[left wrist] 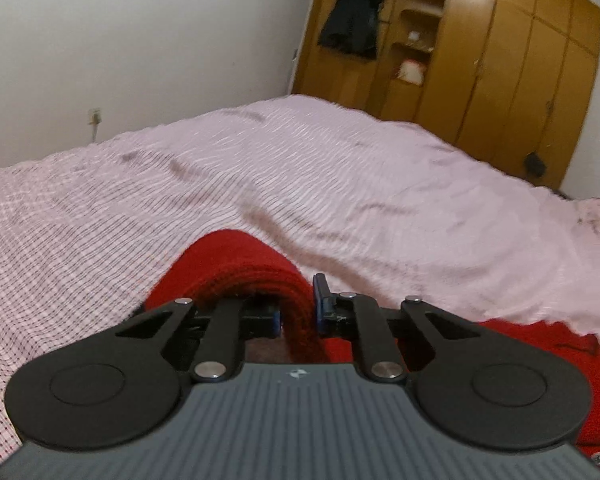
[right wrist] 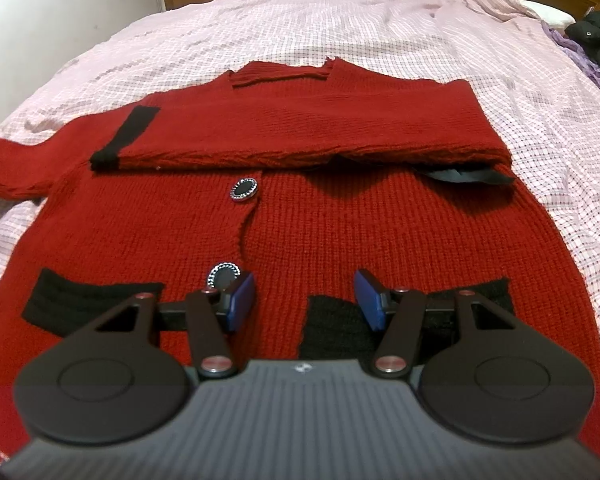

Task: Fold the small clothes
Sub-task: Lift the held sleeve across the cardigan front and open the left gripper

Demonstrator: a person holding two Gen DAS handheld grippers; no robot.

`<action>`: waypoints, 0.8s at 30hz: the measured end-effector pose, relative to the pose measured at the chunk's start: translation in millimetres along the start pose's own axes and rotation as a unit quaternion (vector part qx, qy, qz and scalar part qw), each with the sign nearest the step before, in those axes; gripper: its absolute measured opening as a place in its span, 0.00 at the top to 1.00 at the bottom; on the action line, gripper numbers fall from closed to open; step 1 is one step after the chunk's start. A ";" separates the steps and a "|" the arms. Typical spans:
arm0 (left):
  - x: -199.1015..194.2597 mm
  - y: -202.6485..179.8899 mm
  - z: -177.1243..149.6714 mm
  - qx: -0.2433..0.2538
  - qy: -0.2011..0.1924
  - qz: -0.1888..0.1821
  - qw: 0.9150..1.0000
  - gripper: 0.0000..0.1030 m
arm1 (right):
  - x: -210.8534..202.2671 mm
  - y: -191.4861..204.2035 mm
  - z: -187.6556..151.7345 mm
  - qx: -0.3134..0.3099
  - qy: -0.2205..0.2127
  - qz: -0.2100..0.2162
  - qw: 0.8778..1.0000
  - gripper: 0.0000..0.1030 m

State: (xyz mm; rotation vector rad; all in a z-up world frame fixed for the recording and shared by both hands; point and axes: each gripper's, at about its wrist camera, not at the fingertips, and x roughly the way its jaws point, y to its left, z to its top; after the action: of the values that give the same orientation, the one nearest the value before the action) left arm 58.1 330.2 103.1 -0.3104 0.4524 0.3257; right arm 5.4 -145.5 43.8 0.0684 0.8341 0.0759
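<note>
Dim, soft indoor light; strong fisheye bending at edges; slight motion blur, grainy softness throughout.

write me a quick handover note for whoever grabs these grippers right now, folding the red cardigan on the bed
Left gripper: shut on a bunched fold of the red cardigan, lifted off the bed.
Right gripper: open, holding nothing, poised over the cardigan's lower front between the black pockets.
Cardigan: front up on the pink checked sheet, buttons showing.
Done: one sleeve is folded across the chest.
Left: the other sleeve still sticks out at the side; bring it in, fold the body, then release.
</note>
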 end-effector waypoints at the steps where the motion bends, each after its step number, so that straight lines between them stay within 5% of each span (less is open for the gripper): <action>1: -5.8 -4.0 1.6 0.000 -0.004 -0.008 1.000 0.84 | -1.0 -1.0 0.2 0.002 0.001 0.002 1.000 0.44; 24: -107.7 -120.5 4.5 0.052 -0.048 -0.135 0.988 0.85 | -35.6 -37.9 2.0 0.029 -0.012 -0.043 0.999 0.43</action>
State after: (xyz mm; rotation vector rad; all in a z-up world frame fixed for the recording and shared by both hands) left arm 13.1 197.6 184.0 -0.2500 0.3264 0.0517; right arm -15.4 -186.6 67.9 0.0875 0.8152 -0.0289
